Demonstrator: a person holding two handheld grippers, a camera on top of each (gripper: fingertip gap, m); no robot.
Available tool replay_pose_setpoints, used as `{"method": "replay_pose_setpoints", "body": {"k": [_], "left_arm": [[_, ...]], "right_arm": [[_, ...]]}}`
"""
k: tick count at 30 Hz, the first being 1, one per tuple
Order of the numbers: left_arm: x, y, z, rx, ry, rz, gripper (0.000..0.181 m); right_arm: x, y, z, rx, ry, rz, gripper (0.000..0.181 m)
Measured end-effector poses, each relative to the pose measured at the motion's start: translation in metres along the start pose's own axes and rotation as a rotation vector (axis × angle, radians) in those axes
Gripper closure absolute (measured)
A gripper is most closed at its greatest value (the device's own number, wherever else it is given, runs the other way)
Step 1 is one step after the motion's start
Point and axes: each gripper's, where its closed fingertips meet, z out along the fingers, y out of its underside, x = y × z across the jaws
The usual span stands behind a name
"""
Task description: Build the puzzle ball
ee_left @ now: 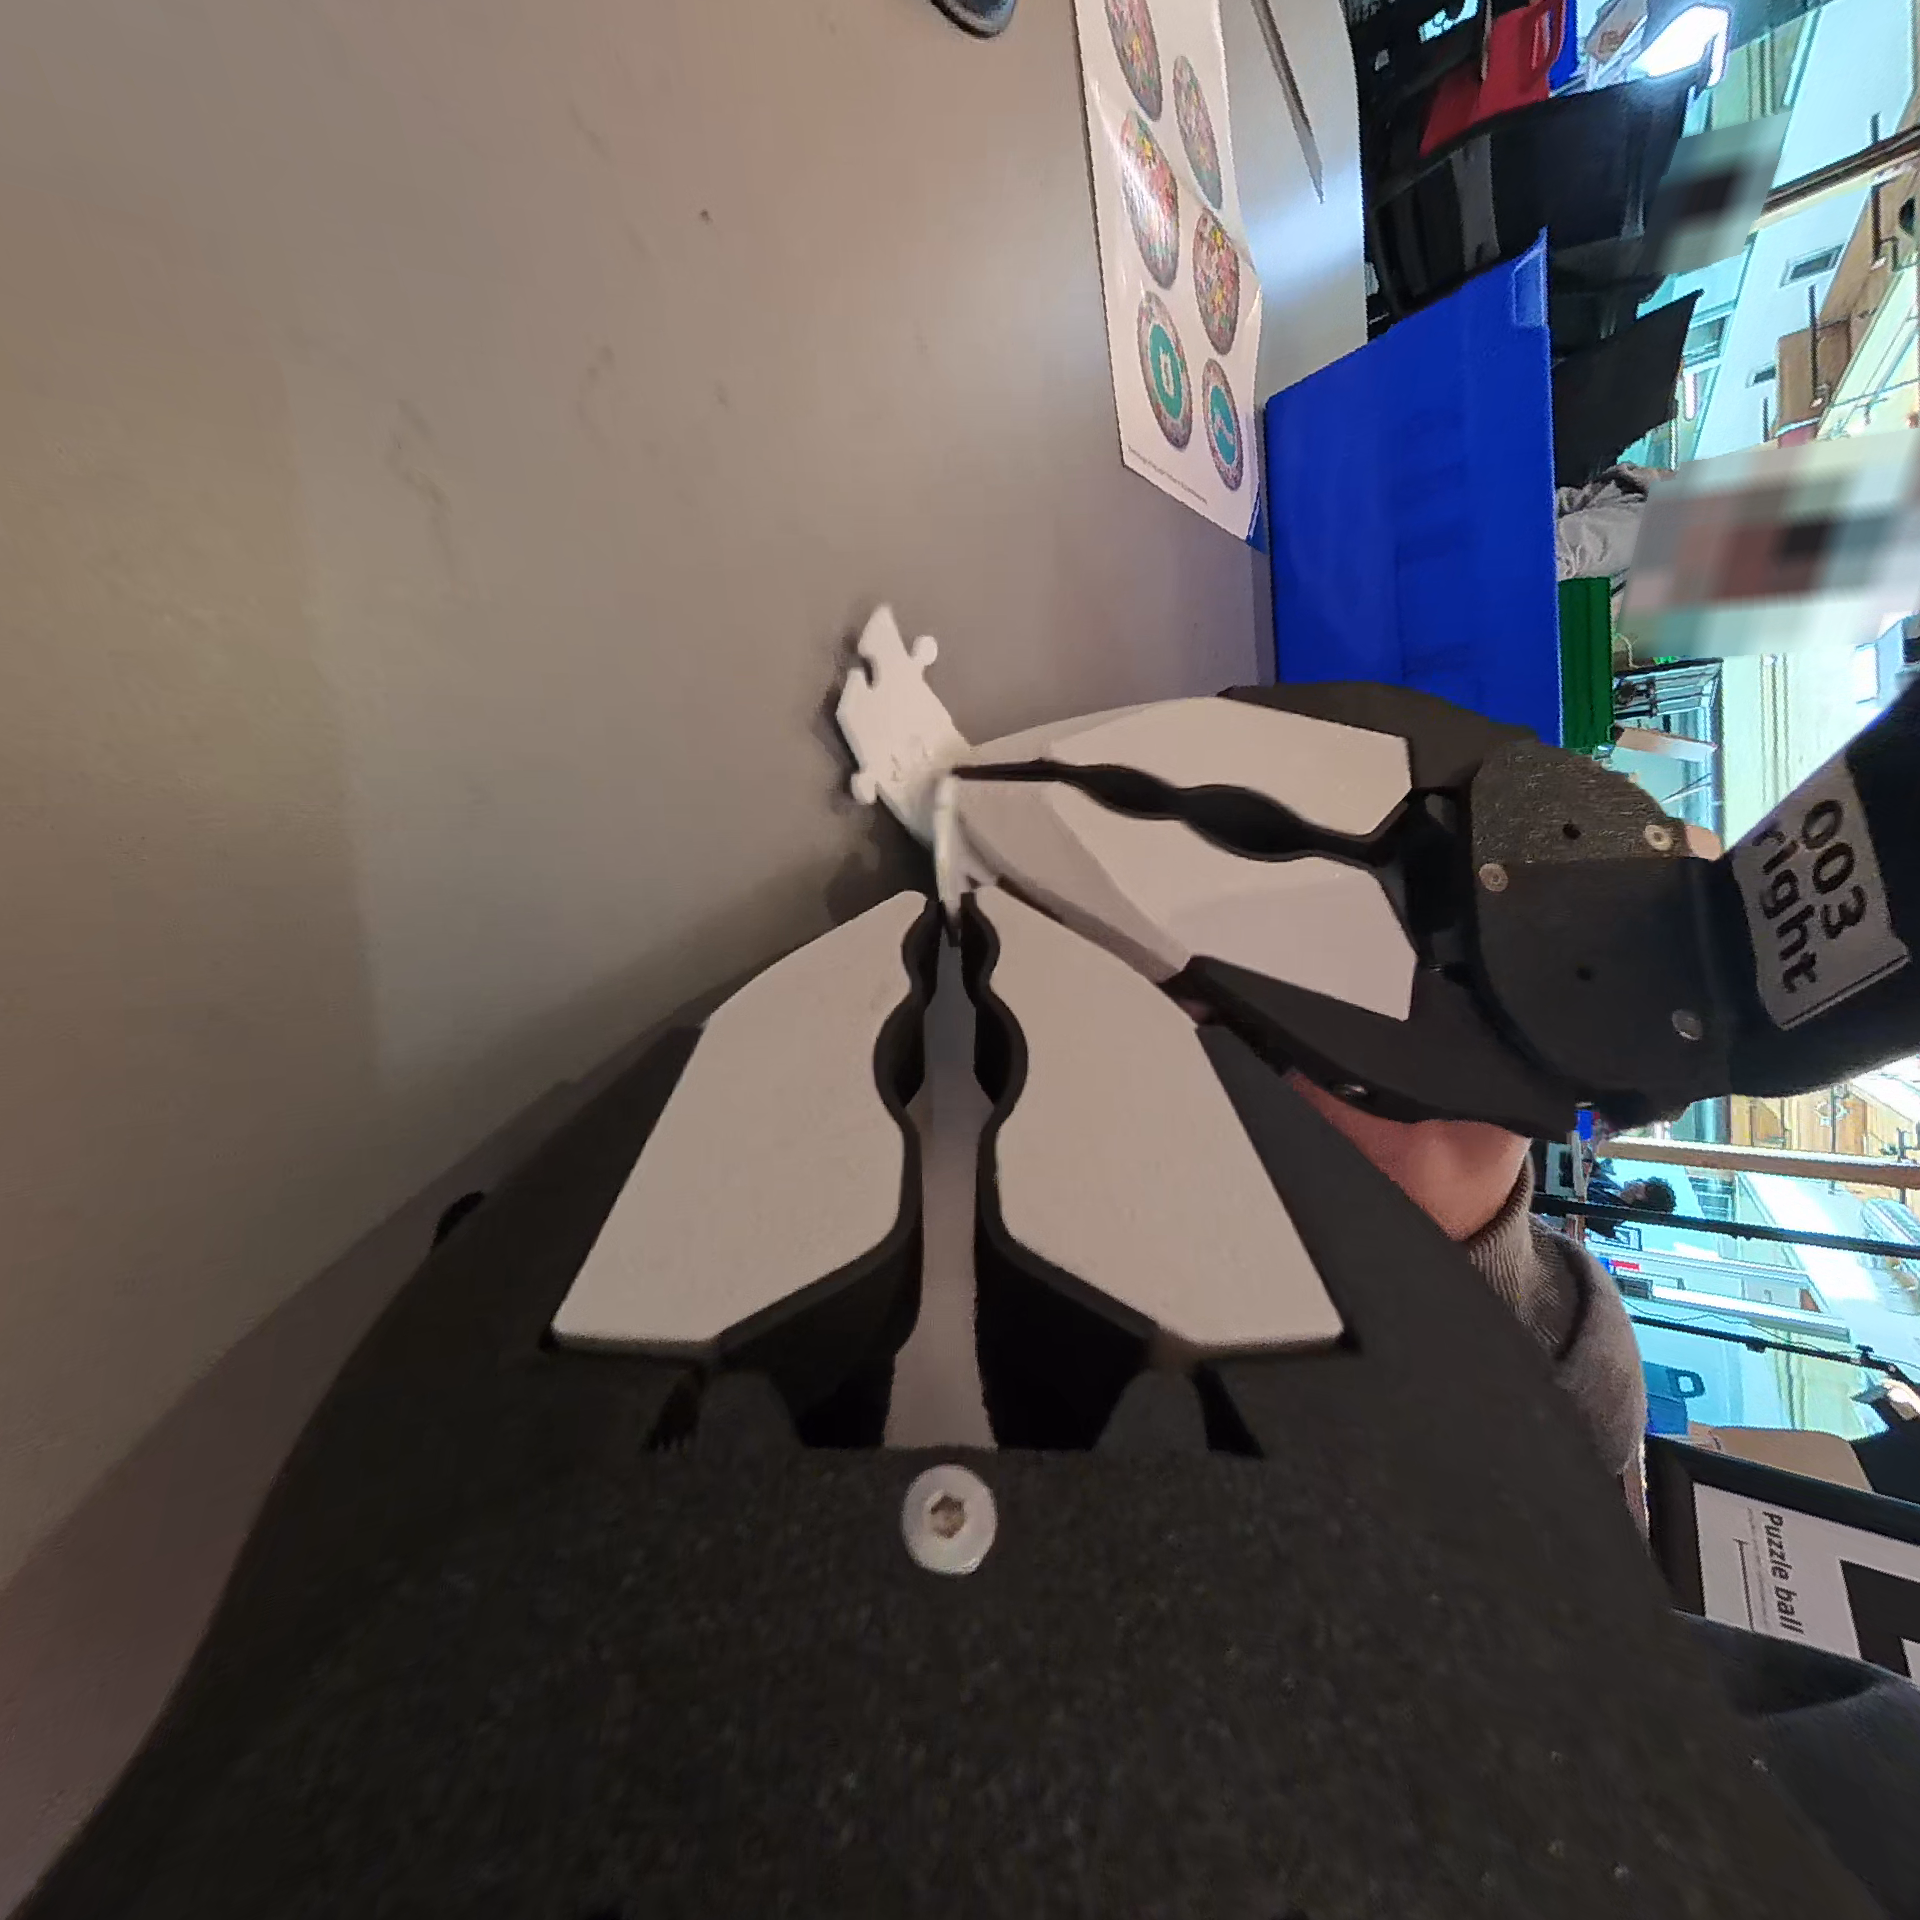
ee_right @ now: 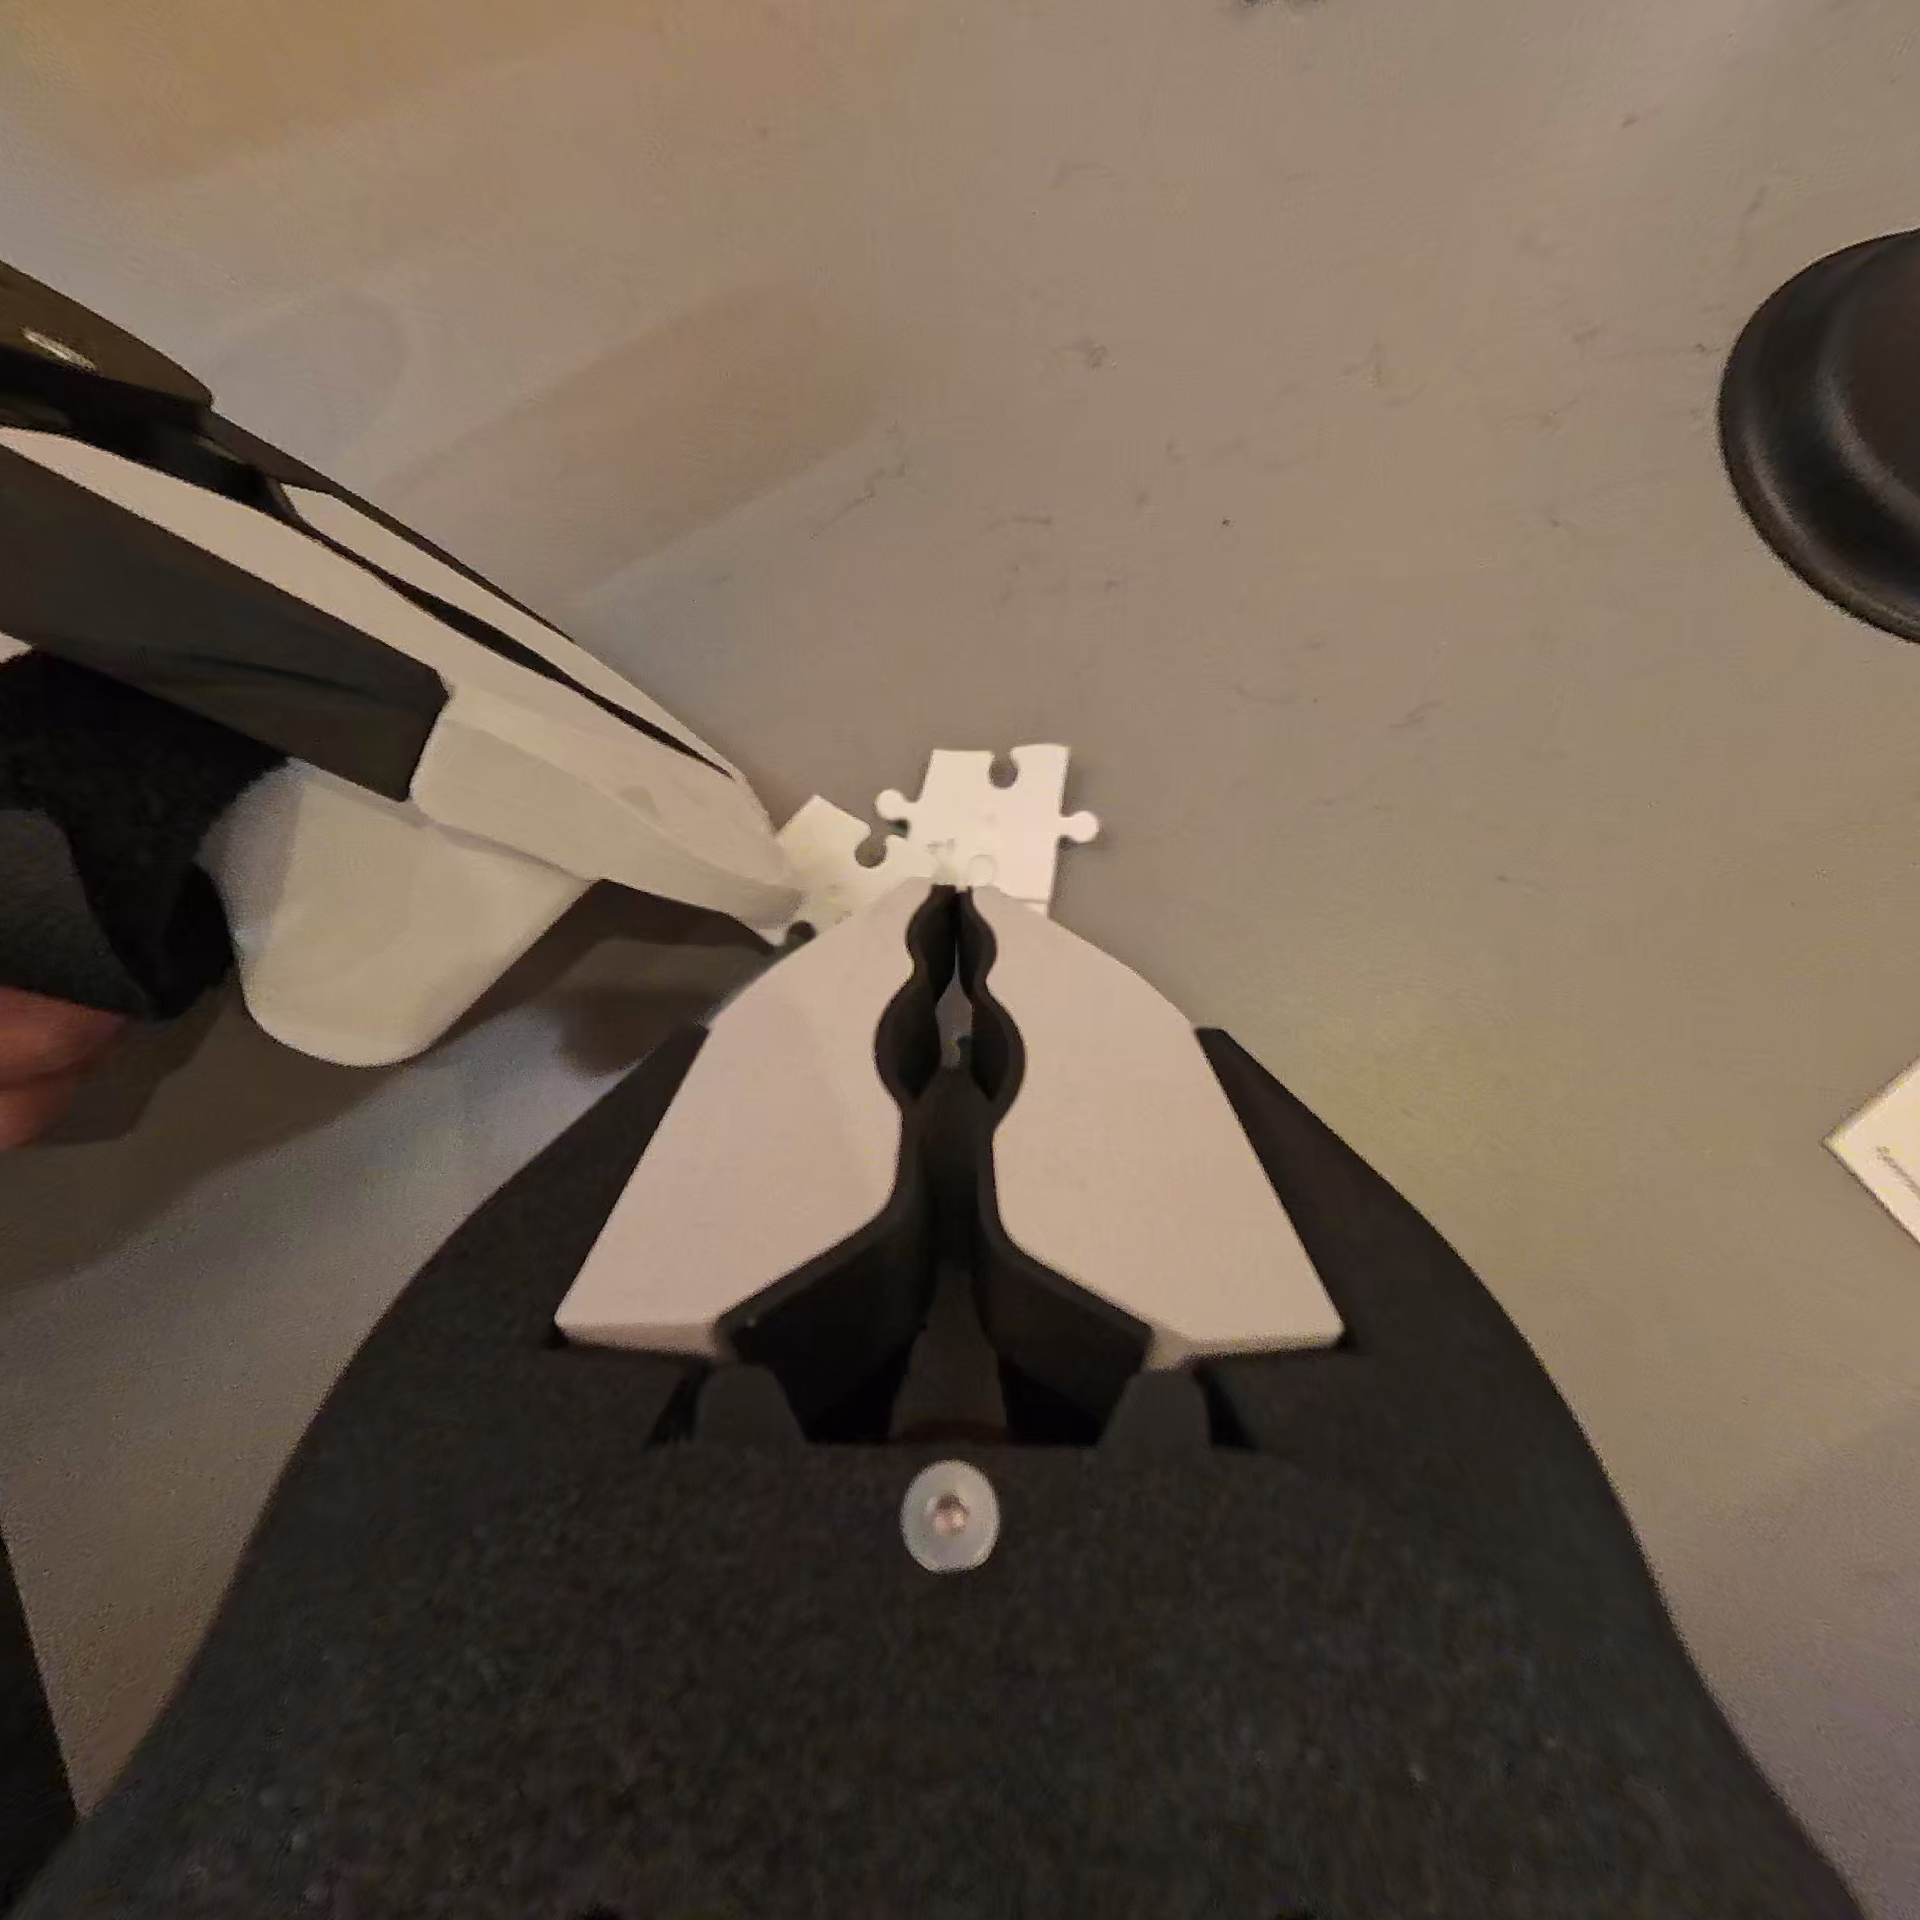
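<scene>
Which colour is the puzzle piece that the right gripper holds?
Plain white puzzle piece, seen best in the right wrist view.

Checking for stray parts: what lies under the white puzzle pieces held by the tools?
Bare grey table shows around the white puzzle pieces. The right tool and left tool cover their near edges, so anything directly beneath is hidden.

Dim warm light, fisheye-warped edges, motion blur perhaps.
</scene>
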Motion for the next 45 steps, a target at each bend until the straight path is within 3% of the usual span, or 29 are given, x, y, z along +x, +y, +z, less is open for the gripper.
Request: {"method": "replay_pose_setpoints", "body": {"k": [8, 16, 21, 23, 27, 36, 45], "left_arm": [[-0.001, 0.001, -0.001, -0.008, 0.006, -0.011, 0.179], [-0.003, 0.0, -0.004, -0.006, 0.015, -0.021, 0.179], [-0.008, -0.01, -0.01, 0.011, 0.008, -0.03, 0.179], [-0.009, -0.014, -0.014, 0.021, 0.012, -0.032, 0.179], [-0.011, -0.018, -0.026, 0.016, 0.027, -0.023, 0.179], [-0.012, -0.031, -0.034, -0.079, 0.067, 0.115, 0.179], [-0.017, -0.039, -0.03, -0.178, 0.106, 0.149, 0.179]], "right_arm": [[0.023, 0.01, -0.026, 0.042, 0.059, 0.09, 0.181], [0.027, 0.015, -0.018, 0.004, 0.107, 0.118, 0.181], [0.033, -0.001, -0.015, 0.038, 0.109, 0.082, 0.181], [0.028, -0.004, -0.012, 0.031, 0.063, 0.089, 0.179], [0.014, 0.003, -0.01, 0.026, -0.002, 0.145, 0.156], [-0.031, -0.005, -0.011, 0.071, -0.048, 0.077, 0.158], [-0.008, 0.013, -0.014, 0.007, -0.011, 0.113, 0.158]]}}
